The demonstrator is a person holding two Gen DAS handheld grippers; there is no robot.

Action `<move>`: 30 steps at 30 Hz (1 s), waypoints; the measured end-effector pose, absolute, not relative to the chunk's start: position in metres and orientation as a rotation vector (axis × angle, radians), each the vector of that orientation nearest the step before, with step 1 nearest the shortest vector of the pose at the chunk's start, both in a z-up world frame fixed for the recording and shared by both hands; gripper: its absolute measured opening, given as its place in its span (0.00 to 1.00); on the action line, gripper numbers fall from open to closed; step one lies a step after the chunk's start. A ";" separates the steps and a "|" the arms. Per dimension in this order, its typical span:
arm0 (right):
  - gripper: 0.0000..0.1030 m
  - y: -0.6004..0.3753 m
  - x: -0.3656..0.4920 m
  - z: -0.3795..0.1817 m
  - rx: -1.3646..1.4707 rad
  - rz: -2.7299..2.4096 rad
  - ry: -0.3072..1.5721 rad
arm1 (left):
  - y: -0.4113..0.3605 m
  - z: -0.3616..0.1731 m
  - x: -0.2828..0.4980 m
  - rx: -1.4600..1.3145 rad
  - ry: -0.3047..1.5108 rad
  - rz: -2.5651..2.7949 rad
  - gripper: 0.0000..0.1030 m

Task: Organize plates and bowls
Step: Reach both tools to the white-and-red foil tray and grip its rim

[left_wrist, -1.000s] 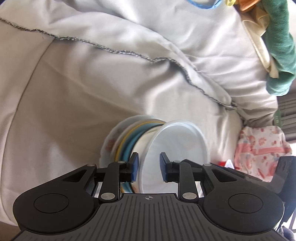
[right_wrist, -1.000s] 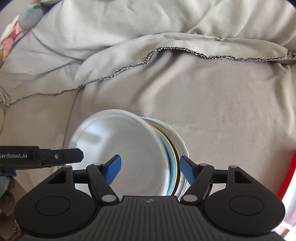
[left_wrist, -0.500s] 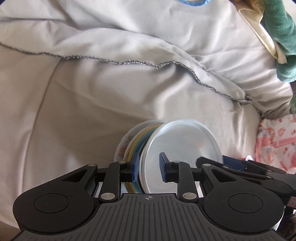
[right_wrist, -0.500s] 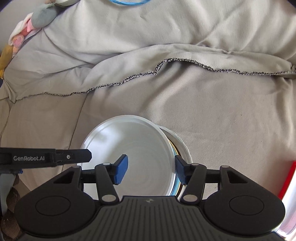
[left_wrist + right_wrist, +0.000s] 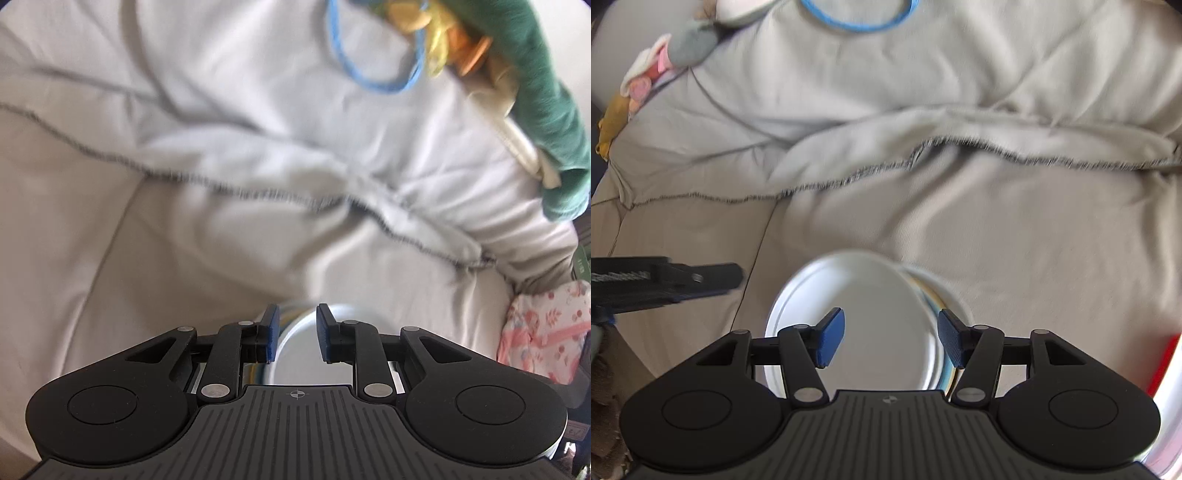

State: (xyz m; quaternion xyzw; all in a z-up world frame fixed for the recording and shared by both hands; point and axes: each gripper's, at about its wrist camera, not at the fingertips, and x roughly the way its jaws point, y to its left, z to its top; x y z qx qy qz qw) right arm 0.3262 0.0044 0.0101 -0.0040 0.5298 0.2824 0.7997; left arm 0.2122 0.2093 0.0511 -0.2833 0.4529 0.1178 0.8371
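Observation:
A white dish [image 5: 871, 314] lies on a stack of plates [image 5: 942, 291] with yellow and blue rims, on a grey blanket. My right gripper [image 5: 890, 339] hovers over the dish, its jaws opening, pads wide apart and touching nothing. My left gripper [image 5: 294, 332] is above the dish's left side, with the white dish [image 5: 295, 365] blurred below its narrow gap. Its jaws are closing with nothing pressed between the pads. In the right wrist view the left gripper [image 5: 735, 275] stands clear to the left of the dish.
The grey blanket's stitched hem [image 5: 923, 155] runs across beyond the stack. A blue cord loop [image 5: 376, 74] lies farther back. Green cloth [image 5: 546, 110] and pink floral cloth [image 5: 543, 332] sit at the right. Soft toys [image 5: 683, 44] sit at the far left, and something red [image 5: 1167, 362] shows at the right edge.
Both grippers have risen and tipped up. The left one has drawn off the white dish's rim, its jaws narrower. The dish has settled from a tilt to nearly flat on the stack.

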 end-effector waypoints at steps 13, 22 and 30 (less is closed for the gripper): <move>0.86 -0.207 0.298 -0.028 0.001 0.036 1.141 | -0.025 -0.012 0.311 -0.418 1.205 -0.267 0.24; 0.74 -0.300 0.297 -0.098 0.207 -0.083 1.229 | -0.126 -0.089 0.350 -0.301 1.334 -0.330 0.24; 0.28 -0.286 0.307 -0.116 0.247 0.030 1.284 | -0.126 -0.110 0.350 -0.301 1.406 -0.313 0.22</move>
